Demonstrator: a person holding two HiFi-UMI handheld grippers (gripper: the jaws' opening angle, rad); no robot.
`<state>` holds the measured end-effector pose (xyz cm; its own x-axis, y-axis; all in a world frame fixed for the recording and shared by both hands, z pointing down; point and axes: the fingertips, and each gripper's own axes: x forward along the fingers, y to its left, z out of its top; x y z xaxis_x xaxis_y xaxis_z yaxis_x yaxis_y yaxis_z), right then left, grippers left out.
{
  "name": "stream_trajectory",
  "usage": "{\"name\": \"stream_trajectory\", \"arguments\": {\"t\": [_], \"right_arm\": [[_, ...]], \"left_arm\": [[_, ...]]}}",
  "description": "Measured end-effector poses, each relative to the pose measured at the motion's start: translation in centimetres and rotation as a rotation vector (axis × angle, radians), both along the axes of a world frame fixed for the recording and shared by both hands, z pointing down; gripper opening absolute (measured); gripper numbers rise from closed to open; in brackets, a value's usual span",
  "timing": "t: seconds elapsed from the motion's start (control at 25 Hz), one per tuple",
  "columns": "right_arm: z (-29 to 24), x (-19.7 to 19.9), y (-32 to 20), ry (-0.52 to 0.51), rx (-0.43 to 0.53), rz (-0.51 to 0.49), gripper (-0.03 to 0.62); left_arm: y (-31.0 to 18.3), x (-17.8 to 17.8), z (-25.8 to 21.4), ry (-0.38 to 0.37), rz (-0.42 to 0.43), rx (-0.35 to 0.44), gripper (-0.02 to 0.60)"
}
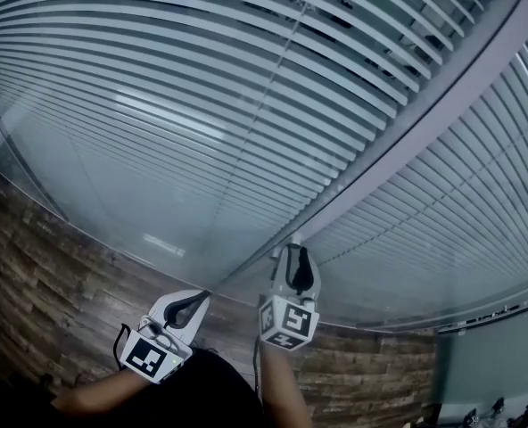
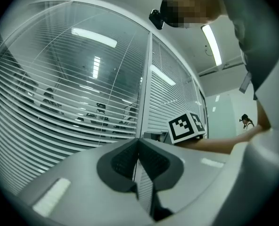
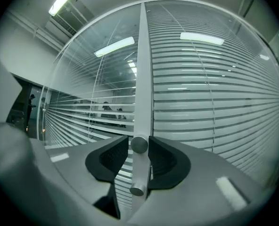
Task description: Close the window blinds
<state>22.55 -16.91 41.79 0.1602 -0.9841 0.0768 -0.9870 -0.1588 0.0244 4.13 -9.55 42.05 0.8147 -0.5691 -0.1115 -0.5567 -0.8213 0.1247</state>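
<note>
Slatted window blinds [image 1: 202,105] hang behind glass on both sides of a grey upright frame post [image 1: 407,141]. The left panel's slats [image 3: 83,117] stand apart, and a room shows through them. The right panel's slats [image 3: 215,102] lie flatter and show less. My right gripper [image 1: 292,255] is at the post, open, with a round metal knob [image 3: 139,144] between its fingertips; a thin gap shows beside the knob. A second knob [image 3: 137,189] sits lower on the post. My left gripper [image 1: 198,300] hovers left of it, shut and empty, fingertips [image 2: 139,142] meeting.
Wood-patterned floor [image 1: 50,266] runs along the foot of the glass. The glass wall stands close ahead of both grippers. The right gripper's marker cube [image 2: 186,126] and the person's arm show in the left gripper view. A person stands far off at the right [image 2: 245,121].
</note>
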Motion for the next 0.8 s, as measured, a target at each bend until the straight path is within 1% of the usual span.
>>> {"name": "stream_trajectory", "arguments": {"t": [0.2, 0.28, 0.32, 0.4, 0.6, 0.68, 0.76, 0.8], "right_arm": [[-0.2, 0.3, -0.4, 0.013, -0.002, 0.008, 0.129], [-0.1, 0.4, -0.2, 0.055, -0.015, 0.000, 0.127], [-0.1, 0.4, -0.2, 0.092, -0.028, -0.004, 0.127], [-0.1, 0.1, -0.4, 0.196, -0.063, -0.013, 0.126], [-0.1, -0.7, -0.5, 0.574, -0.163, -0.049, 0.126], [0.2, -1.3, -0.4, 0.697, -0.191, -0.065, 0.126], [0.5, -1.7, -0.4, 0.765, -0.204, -0.073, 0.127], [0.5, -1.7, -0.4, 0.758, -0.200, -0.075, 0.129]], "left_arm": [[-0.4, -0.1, -0.1, 0.006, 0.009, -0.006, -0.002], [-0.3, 0.1, 0.0, 0.006, 0.013, -0.009, -0.002], [-0.4, 0.2, 0.1, 0.004, 0.015, -0.012, -0.002], [-0.6, 0.4, 0.2, 0.003, 0.016, -0.019, -0.002], [-0.5, 0.5, 0.4, -0.004, 0.019, -0.034, -0.002], [-0.3, 0.2, 1.2, -0.020, 0.014, -0.053, -0.002], [-0.1, 0.1, 1.3, -0.008, 0.020, -0.051, -0.002], [0.0, 0.2, 1.1, -0.001, 0.023, -0.048, -0.002]]}}
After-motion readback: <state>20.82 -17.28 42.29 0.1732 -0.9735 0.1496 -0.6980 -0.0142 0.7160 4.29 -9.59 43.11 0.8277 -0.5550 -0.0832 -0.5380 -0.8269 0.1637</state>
